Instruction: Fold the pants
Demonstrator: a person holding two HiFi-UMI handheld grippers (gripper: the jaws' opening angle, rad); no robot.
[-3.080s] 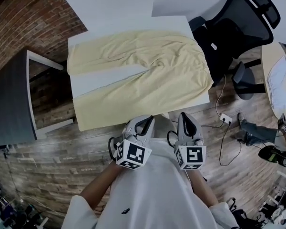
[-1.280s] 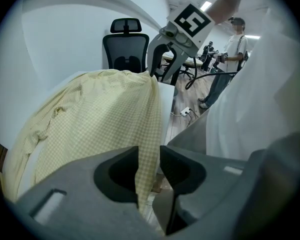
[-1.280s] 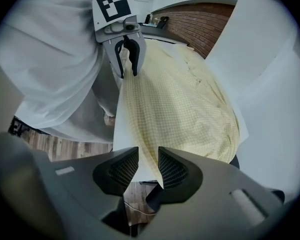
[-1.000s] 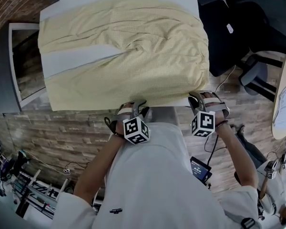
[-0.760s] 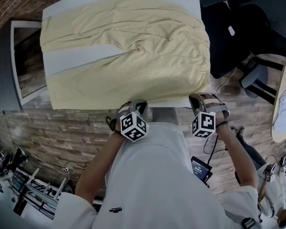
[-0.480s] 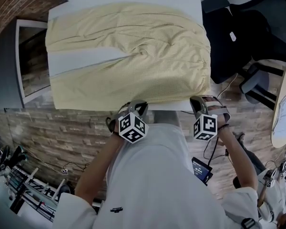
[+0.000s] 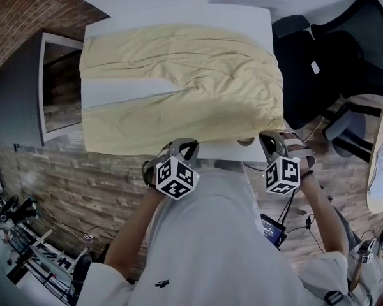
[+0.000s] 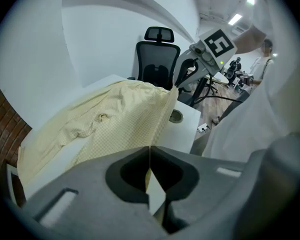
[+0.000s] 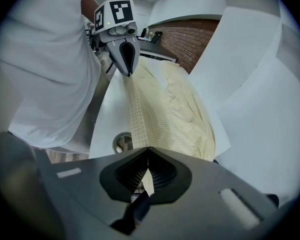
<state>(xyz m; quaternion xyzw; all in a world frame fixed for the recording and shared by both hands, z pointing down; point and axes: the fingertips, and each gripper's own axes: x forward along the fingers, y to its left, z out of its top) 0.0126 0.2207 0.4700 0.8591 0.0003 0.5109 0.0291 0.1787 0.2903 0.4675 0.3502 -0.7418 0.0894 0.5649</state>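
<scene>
Left gripper (image 7: 184, 146) and right gripper (image 7: 271, 140) each pinch the pants' (image 7: 179, 81) near edge above the worktop (image 7: 236, 150); such thin bites could slip if the grippers pull unevenly.

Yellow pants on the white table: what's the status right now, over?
Left gripper and right gripper both shut on near edge of pale yellow cloth pants. Pants spread on white table, unfolded. Black office chair close beside waist end.
</scene>
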